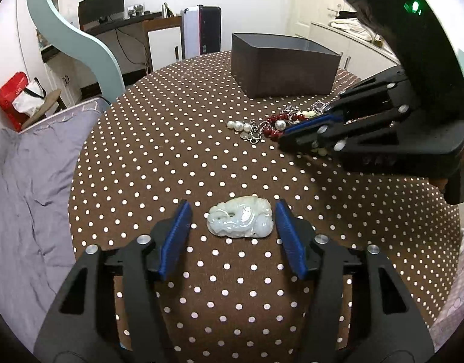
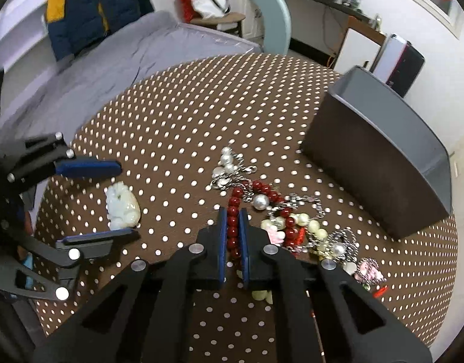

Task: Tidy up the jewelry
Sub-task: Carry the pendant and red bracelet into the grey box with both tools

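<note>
A pale green carved jade pendant (image 1: 240,217) lies on the polka-dot tablecloth between the open fingers of my left gripper (image 1: 233,211), not touched; it also shows in the right wrist view (image 2: 123,208). A tangle of jewelry (image 2: 292,220) with red beads, pearls and silver chains lies near the dark open box (image 2: 380,154). My right gripper (image 2: 232,214) is shut on the red bead strand (image 2: 232,230) at the table. In the left wrist view the right gripper (image 1: 281,137) rests on the pile (image 1: 262,125) in front of the box (image 1: 283,66).
The round table (image 1: 171,139) has a brown cloth with white dots. A bed with grey sheet (image 1: 26,187) lies to the left of it. A desk with monitor (image 1: 101,7) stands at the far wall. A jacket (image 2: 92,6) hangs beyond the bed.
</note>
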The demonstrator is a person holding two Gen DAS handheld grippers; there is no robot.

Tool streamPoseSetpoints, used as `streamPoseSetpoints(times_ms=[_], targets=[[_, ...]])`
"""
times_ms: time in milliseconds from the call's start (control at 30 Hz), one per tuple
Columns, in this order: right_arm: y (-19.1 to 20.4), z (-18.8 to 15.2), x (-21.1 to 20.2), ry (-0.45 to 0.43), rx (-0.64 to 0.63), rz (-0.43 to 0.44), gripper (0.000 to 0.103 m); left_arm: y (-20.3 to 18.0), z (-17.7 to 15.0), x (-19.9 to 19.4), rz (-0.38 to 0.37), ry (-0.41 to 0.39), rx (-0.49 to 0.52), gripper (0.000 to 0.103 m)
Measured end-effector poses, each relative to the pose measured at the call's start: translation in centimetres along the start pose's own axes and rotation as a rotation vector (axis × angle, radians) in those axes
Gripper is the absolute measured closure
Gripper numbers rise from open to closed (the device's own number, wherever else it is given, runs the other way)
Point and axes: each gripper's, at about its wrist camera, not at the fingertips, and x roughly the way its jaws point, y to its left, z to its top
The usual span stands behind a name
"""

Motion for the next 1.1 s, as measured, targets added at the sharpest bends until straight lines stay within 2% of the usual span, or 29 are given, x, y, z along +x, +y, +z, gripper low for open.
streamPoseSetpoints(times_ms=[167,533,600,967,1100], targets=[[-1.6,-0.3,-4.1,-0.129,0.110,0.074,0.097,-0.4,-0.1,0.0,-0.011,-0.005,0.016,0.060],[-2.7,0.0,-11.5,-0.311,0.181,0.123,0.097,-0.2,-0.1,0.1,-0.030,-0.023,-0.017,0.061],[-2.6,0.3,-12.7,-0.339,0.175,0.103,0.097,0.0,0.1,0.2,-0.036,-0.019,-0.029,0.061],[-4.4,0.5,-12.6,-0.360,0.196,0.053,0.097,0.6,1.4,-0.1,-0.117,-0.037,-0.065,0.061],[-5.6,0.4,-12.5,-0.367,0.217,0.029,0.097,0.8,3.3,-0.5,-0.160,-0.062,-0.070,0.061]])
